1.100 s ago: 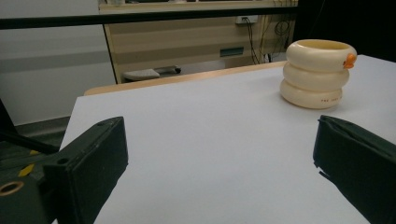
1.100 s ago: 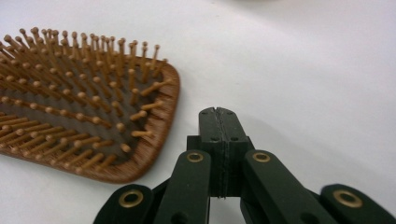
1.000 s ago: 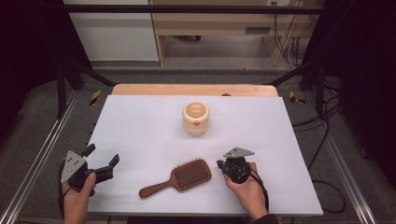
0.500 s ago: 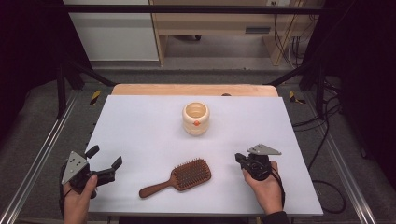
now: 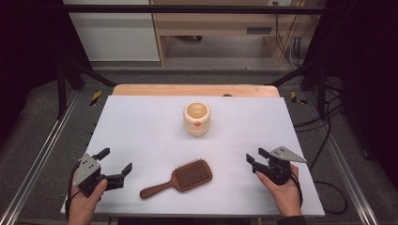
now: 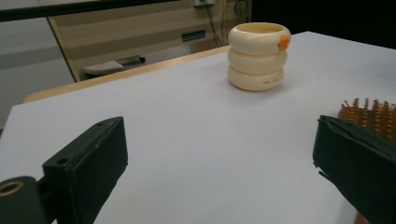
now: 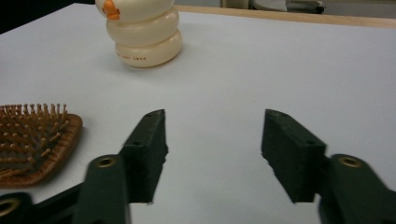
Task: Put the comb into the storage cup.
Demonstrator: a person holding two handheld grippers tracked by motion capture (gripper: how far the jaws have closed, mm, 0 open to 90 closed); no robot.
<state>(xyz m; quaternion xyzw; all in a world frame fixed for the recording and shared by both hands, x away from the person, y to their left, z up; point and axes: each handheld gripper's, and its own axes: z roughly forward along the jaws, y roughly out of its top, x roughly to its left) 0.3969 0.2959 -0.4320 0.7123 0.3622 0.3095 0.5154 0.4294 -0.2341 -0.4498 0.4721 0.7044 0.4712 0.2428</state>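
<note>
While the white surface (image 5: 141,126) stretches out under the frame of dark metal bars, a strip of bare wood shows along its far edge, and beyond that stand a pale wooden bench and a tangle of cables on the grey floor. Near the middle of the surface stands a cream container (image 5: 196,119) shaped like three stacked rings, upright, with a small orange mark near its rim; what lies inside it I cannot tell. A wooden hairbrush (image 5: 182,177) lies near the front edge, bristles up, handle pointing toward the left tool (image 5: 115,161). That tool hovers at the front left corner, its jaws spread wide with nothing between them. The right tool (image 5: 254,160) sits off to the brush's right, well apart from it; its jaws have just been opening and stand apart, gripping nothing
</note>
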